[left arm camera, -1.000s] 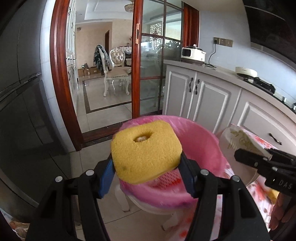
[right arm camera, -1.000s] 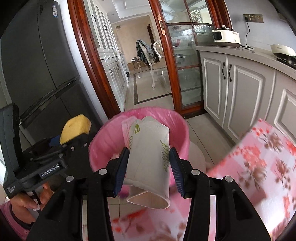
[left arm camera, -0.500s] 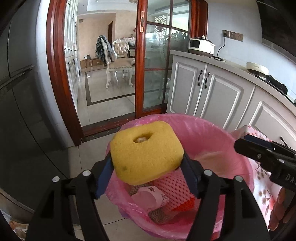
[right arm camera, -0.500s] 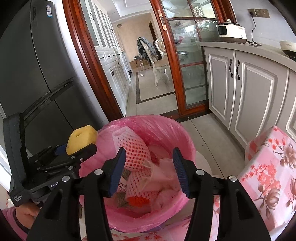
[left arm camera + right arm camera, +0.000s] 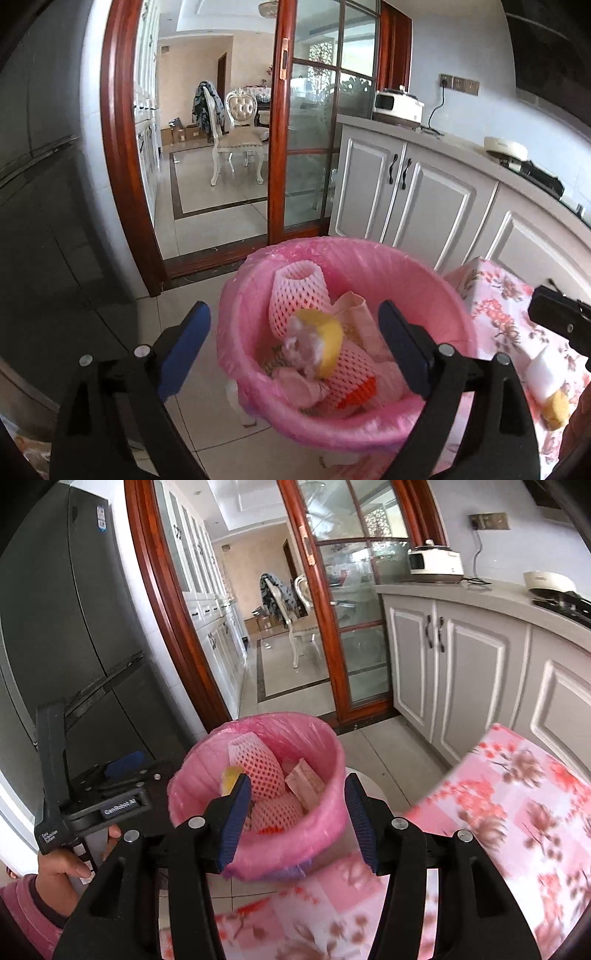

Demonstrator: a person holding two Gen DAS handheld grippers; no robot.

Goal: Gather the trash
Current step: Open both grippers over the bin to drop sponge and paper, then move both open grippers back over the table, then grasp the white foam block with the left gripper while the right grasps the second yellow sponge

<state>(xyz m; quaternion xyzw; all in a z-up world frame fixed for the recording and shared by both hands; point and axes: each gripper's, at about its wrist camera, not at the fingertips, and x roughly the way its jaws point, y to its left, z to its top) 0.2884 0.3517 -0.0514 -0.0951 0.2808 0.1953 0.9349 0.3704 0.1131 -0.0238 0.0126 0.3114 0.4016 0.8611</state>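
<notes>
A pink-lined trash bin [image 5: 332, 247] stands on the floor, holding white foam nets [image 5: 295, 291], a crumpled paper cup [image 5: 352, 314] and other scraps. The yellow sponge [image 5: 321, 345] lies loose on top of them. Above the bin hangs my left gripper [image 5: 291, 314], its jaws opening wide with nothing between them. In the right wrist view my right gripper [image 5: 297, 786] is open and empty over the near rim of the bin [image 5: 325, 808]. The sponge [image 5: 229, 777] shows yellow beside a foam net [image 5: 255, 771], and the left gripper [image 5: 122, 775] is at the left.
A table with a pink floral cloth [image 5: 498, 812] stands right of the bin, with a white and yellow scrap [image 5: 550, 387] on it. A dark fridge [image 5: 55, 627] is on the left, white cabinets [image 5: 424, 199] on the right, and a wooden doorway [image 5: 122, 184] behind.
My left gripper has let go of the yellow sponge, which dropped into the bin. My right gripper released the paper cup into the bin and has drawn back from it.
</notes>
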